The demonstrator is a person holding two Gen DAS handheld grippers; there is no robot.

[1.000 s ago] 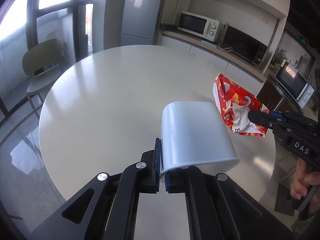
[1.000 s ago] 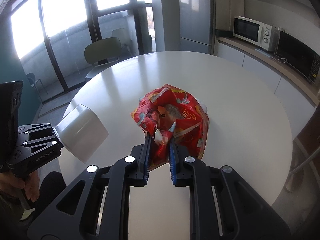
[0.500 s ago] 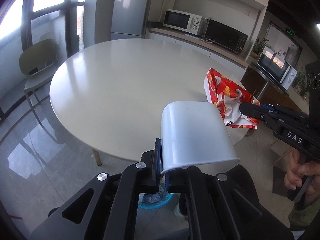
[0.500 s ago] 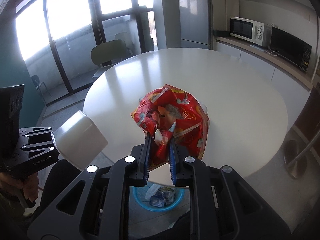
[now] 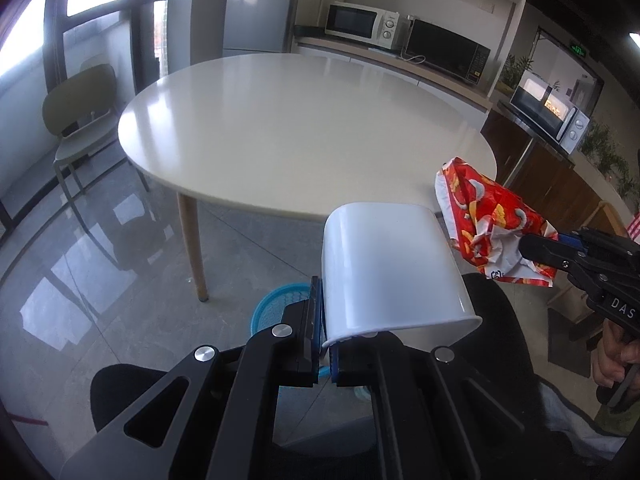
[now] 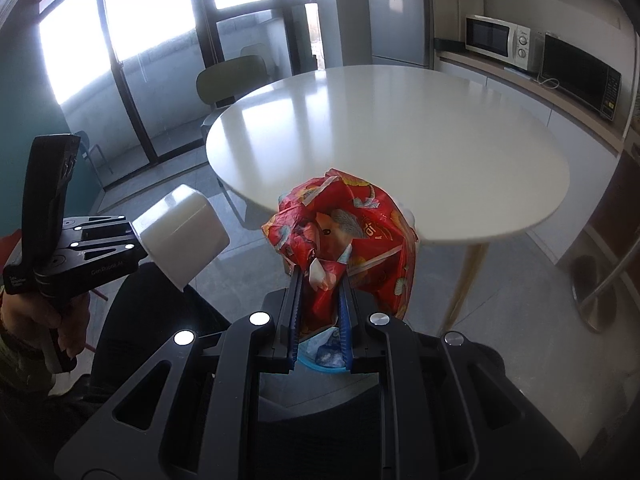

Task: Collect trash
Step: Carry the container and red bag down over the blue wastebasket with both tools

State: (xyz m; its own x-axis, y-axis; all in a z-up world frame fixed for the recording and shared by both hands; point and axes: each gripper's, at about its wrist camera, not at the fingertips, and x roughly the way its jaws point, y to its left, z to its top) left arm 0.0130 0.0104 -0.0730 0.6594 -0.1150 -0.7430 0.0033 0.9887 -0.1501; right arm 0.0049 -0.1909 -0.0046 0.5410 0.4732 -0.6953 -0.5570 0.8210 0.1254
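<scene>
Now I have the left gripper (image 5: 325, 340) pinching the white cup (image 5: 388, 268) by its rim, my right gripper (image 6: 320, 312) clamping the crumpled red wrapper (image 6: 348, 240), both off the table (image 5: 304, 128) edge above the blue bin (image 5: 276, 304).

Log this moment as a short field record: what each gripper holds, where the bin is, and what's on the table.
left gripper: shut on the rim of a white cup
right gripper: shut on a crumpled red snack bag
bin: blue basket on the floor, below both grippers, some trash inside
table: round, white, nothing on it
stage: both items held off the table, not yet dropped
</scene>
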